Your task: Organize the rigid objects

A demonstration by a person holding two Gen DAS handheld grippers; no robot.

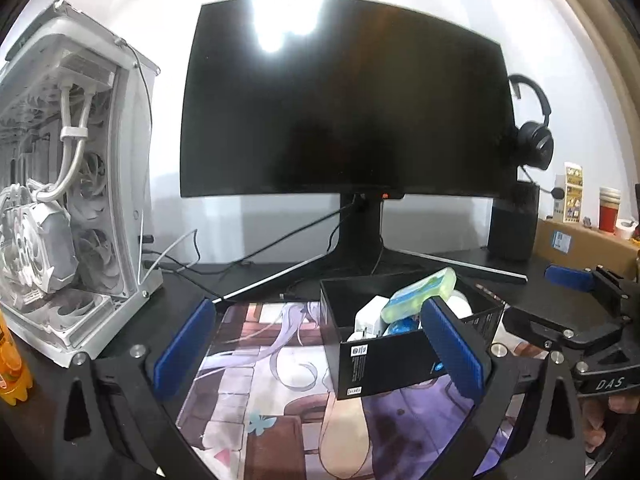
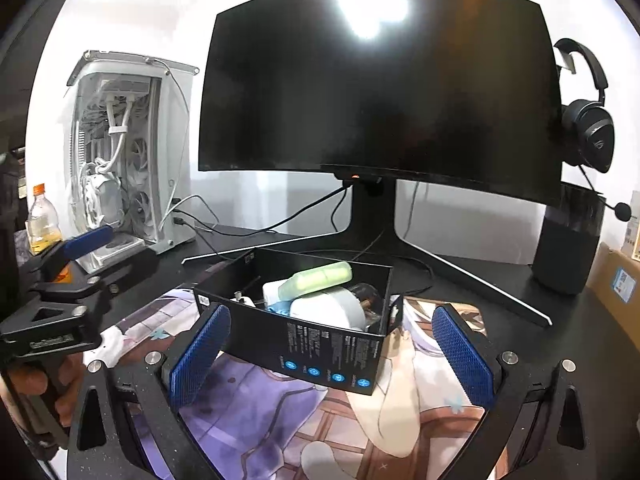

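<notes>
While both grippers hover low over the table (image 2: 460, 280), the black box (image 2: 320, 344) sits on the printed desk mat (image 2: 248, 412) in front of the monitor (image 2: 376, 88), already stuffed: a pale green case (image 2: 320, 276) on top, some white bits, maybe a charger, hard to tell. The left gripper (image 1: 320, 352) has its blue fingers (image 1: 182, 348) spread wide, holding nothing. The right gripper (image 2: 328, 360) is fully open too, the box's near corner between its fingers untouched.

Left gripper (image 1: 320, 352) fingers spread, nothing between; black box (image 1: 404, 360) with green case (image 1: 420, 296) sits right on the tabletop (image 1: 532, 292).
</notes>
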